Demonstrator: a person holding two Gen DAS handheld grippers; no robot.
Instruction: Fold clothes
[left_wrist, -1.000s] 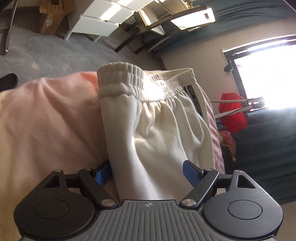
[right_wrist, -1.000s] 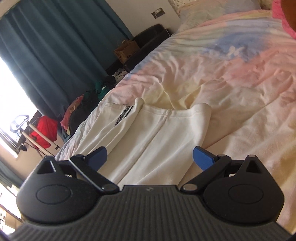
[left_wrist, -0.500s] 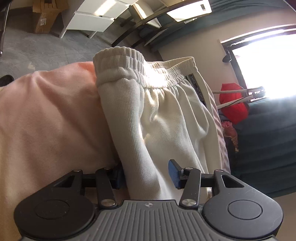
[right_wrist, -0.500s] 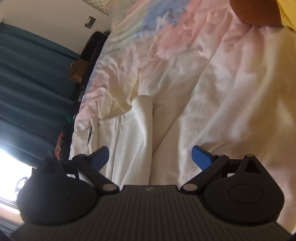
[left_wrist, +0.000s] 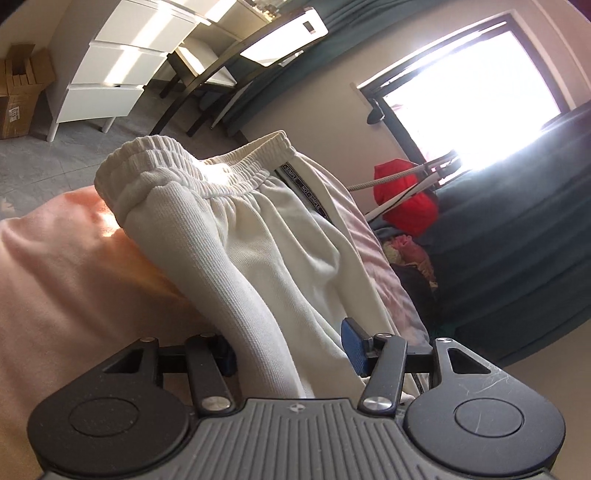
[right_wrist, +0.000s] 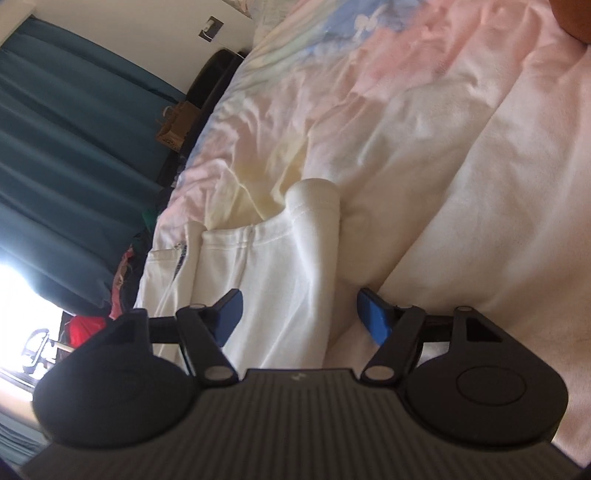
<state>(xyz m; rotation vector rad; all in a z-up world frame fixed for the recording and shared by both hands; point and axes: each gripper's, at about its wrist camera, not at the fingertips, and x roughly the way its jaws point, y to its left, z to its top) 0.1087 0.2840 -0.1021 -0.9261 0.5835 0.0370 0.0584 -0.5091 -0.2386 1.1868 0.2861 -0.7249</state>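
Note:
White ribbed shorts (left_wrist: 258, 236) with an elastic waistband and a printed side tape lie on the pastel bedspread (left_wrist: 55, 280). In the left wrist view their near folded edge rises between the fingers of my left gripper (left_wrist: 290, 350), which is shut on that thick fold. The left pad is hidden behind the cloth. In the right wrist view the hem end of the shorts (right_wrist: 280, 266) stretches away over the bedspread (right_wrist: 461, 184). My right gripper (right_wrist: 301, 317) stands open astride the near leg edge, with a gap showing beside its right pad.
White drawers (left_wrist: 110, 74) and a dark-framed desk stand on the grey floor beyond the bed. Teal curtains (right_wrist: 74, 147), a bright window (left_wrist: 480, 81), a red bag (left_wrist: 406, 199) on a rack and piled clothes lie along the bed's side.
My left gripper has shut on the shorts' fold and tilted upward with it. My right gripper has swung toward the leg edge and its fingers have drawn closer together.

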